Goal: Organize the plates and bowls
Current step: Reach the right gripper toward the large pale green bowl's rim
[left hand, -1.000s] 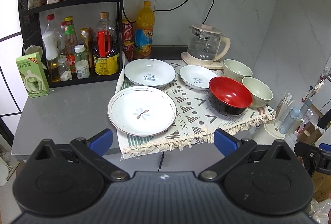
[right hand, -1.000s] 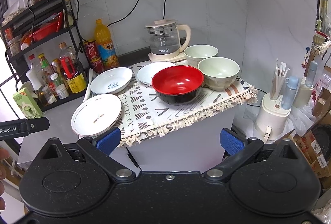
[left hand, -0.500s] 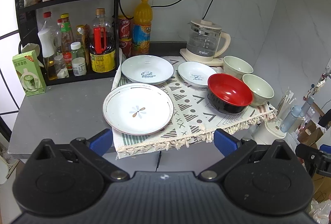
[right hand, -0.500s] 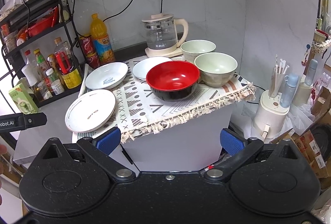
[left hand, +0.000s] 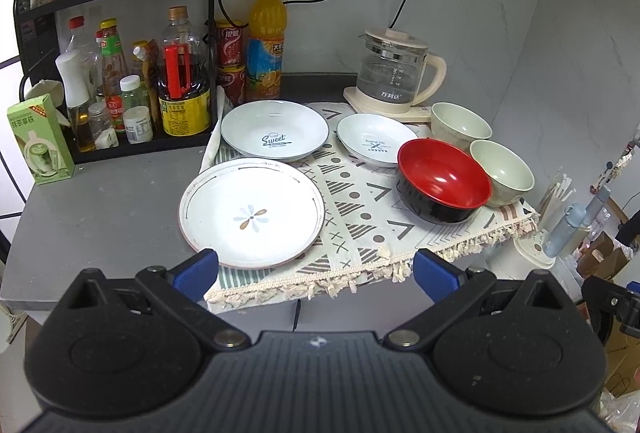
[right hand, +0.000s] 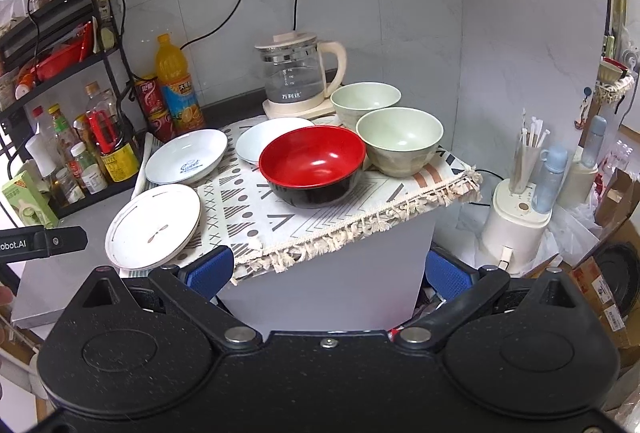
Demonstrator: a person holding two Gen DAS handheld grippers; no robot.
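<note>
On a patterned cloth (left hand: 360, 217) lie a flower plate (left hand: 251, 212) (right hand: 154, 226), a "Sweet" plate (left hand: 275, 131) (right hand: 187, 156) and a small white plate (left hand: 376, 139) (right hand: 264, 137). A red bowl (left hand: 443, 179) (right hand: 313, 163) stands beside two pale green bowls (left hand: 502, 171) (right hand: 399, 139), (left hand: 460, 121) (right hand: 365, 98). My left gripper (left hand: 316, 275) is open and empty, just short of the flower plate's near rim. My right gripper (right hand: 328, 273) is open and empty, off the table's front edge, in front of the red bowl.
A glass kettle (left hand: 394, 77) (right hand: 298, 75) stands at the back. A black rack (left hand: 116, 53) with bottles fills the back left, an orange bottle (left hand: 266, 41) and red cans beside it. A green carton (left hand: 38, 137) stands left. A white appliance (right hand: 516, 221) stands right of the table.
Both grippers moved closer to the table and a little left. The left gripper's fingers now reach the flower plate's near rim. Nothing on the table moved.
</note>
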